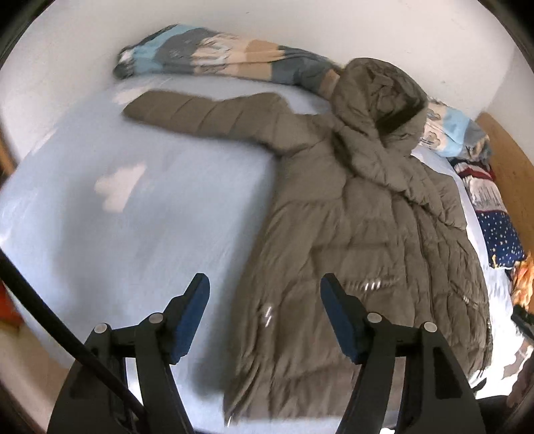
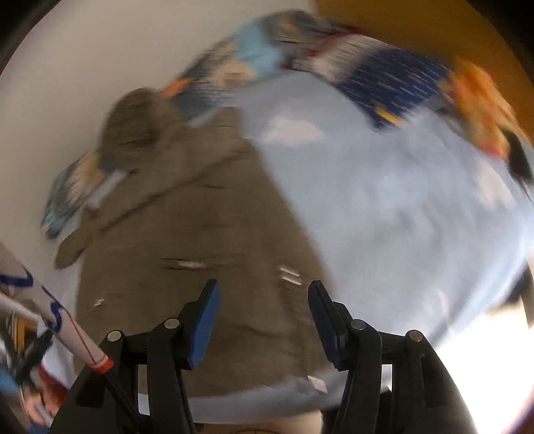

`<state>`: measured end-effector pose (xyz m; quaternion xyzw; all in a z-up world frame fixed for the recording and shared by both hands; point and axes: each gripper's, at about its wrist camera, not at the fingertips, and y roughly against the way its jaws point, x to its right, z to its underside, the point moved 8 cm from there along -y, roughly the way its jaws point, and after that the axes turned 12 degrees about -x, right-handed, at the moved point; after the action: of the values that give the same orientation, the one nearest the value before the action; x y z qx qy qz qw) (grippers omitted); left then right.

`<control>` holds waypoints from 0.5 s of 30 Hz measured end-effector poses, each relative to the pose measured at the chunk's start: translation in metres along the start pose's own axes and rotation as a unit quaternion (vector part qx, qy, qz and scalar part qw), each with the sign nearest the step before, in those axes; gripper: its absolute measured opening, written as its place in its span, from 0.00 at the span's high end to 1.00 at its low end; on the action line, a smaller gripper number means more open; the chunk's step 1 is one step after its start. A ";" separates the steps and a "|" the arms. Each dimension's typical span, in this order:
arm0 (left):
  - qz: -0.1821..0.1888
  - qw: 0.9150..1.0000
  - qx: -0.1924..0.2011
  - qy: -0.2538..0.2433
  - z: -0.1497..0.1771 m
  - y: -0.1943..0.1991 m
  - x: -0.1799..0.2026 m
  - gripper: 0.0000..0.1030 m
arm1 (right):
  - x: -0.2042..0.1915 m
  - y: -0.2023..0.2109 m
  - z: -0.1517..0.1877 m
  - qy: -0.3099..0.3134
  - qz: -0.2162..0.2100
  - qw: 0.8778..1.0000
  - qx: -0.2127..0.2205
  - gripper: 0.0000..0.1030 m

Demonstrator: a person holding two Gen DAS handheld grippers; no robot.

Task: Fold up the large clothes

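A taupe quilted hooded jacket (image 1: 360, 213) lies spread flat on a bed covered with a pale blue sheet (image 1: 133, 207). In the left wrist view the jacket occupies the right half of the bed: its hood (image 1: 380, 100) points to the far side, one sleeve (image 1: 207, 117) extends to the left across the sheet, and the hem lies at the near edge. A patterned blanket in blue, grey and beige (image 1: 207, 55) is bunched along the far edge of the bed against a white wall (image 1: 367, 30), touching the hood. Further patterned bedding in dark blue with stars (image 1: 500, 237) lies at the right edge of the bed, beside a wooden panel (image 1: 507, 157). The left gripper (image 1: 265, 283) hangs above the near left part of the jacket; its jaws stand apart, with nothing between the blue pads and no contact with the fabric. The right wrist view is heavily motion-blurred. It shows the jacket (image 2: 187, 240) on the left and bare sheet (image 2: 393, 207) on the right. The right gripper (image 2: 263, 290) hangs above the near right edge of the jacket, jaws likewise apart and holding nothing.
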<state>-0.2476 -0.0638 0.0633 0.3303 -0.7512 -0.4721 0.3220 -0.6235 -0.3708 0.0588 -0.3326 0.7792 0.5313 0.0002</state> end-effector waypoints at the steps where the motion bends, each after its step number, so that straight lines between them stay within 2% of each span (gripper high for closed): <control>1: -0.005 1.000 -0.002 -0.006 -0.007 -0.003 0.005 0.30 | -0.018 -0.005 -0.008 0.015 -0.007 1.000 -0.002 0.41; 2: -0.004 1.000 -0.002 -0.010 -0.021 -0.009 0.008 0.30 | -0.037 -0.014 -0.016 0.026 -0.012 1.000 -0.009 0.39; 3: -0.003 1.000 -0.002 -0.010 -0.020 -0.009 0.011 0.30 | -0.051 -0.022 -0.022 0.032 -0.015 0.999 -0.013 0.38; 5: -0.001 1.000 -0.014 0.008 -0.045 -0.025 0.008 0.30 | -0.088 -0.045 -0.041 0.045 -0.039 0.998 -0.019 0.38; 9: 0.036 0.996 -0.026 0.081 -0.088 -0.050 -0.019 0.30 | -0.143 -0.090 -0.065 0.078 -0.074 0.994 -0.035 0.38; 12: 0.025 0.992 -0.002 0.123 -0.124 -0.062 -0.055 0.30 | -0.163 -0.123 -0.073 0.123 -0.066 0.990 -0.024 0.38; 15: 0.008 0.987 0.009 0.161 -0.154 -0.078 -0.098 0.30 | -0.168 -0.145 -0.084 0.135 -0.038 0.990 -0.018 0.38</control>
<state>-0.0537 -0.0875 0.0278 0.3991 -0.6962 -0.4037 0.4393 -0.3875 -0.3844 0.0352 -0.4307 0.7489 0.4953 -0.0910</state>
